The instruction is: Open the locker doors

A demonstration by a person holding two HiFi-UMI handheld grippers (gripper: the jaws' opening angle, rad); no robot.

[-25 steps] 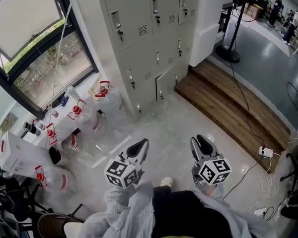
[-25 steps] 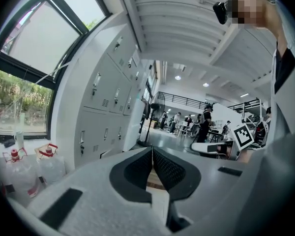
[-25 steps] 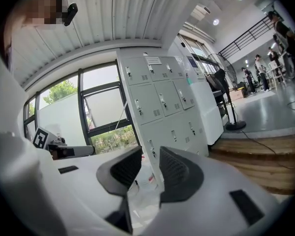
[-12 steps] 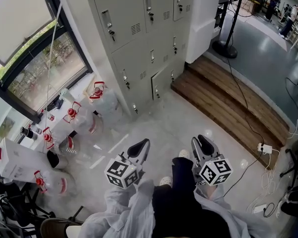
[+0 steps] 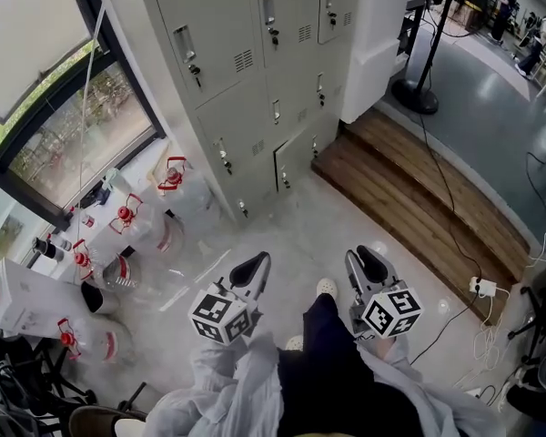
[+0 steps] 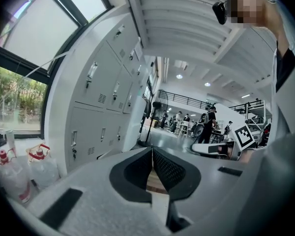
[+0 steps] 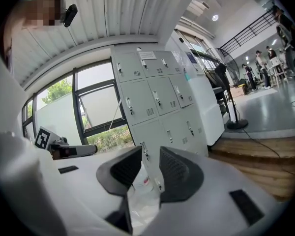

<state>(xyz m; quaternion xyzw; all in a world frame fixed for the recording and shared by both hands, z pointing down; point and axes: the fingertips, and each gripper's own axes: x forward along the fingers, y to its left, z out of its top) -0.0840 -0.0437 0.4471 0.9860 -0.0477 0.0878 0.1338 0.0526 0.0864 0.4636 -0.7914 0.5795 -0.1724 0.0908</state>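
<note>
The left gripper (image 5: 253,269) has its jaws pressed together: in the left gripper view (image 6: 152,151) the two black ribbed pads meet at the tips, with only a thin wedge of gap nearer the body. Nothing is pinched between them, and through the wedge a strip of the wooden step (image 6: 155,183) shows. The right gripper (image 5: 366,264) has its jaws spread. In the right gripper view (image 7: 150,163) a clear gap stands between the pads, and they touch and hold nothing.

The grey lockers (image 5: 255,71) stand ahead of both grippers and well apart from them. From the left jaws they lie forward and off to the left (image 6: 103,102). From the right jaws they lie almost straight ahead (image 7: 157,97), and the handles of a lower column line up with the gap. Most doors are flush, but one bottom door (image 5: 289,157) sits slightly ajar.

Clear water jugs with red caps (image 5: 173,185) stand on the floor left of the lockers, below the window (image 5: 64,126). One of them shows low in the right gripper's gap (image 7: 140,188). The wooden step (image 5: 409,189) runs ahead and to the right of the right jaws. The person's shoe (image 5: 326,287) lies between the two grippers.
</note>
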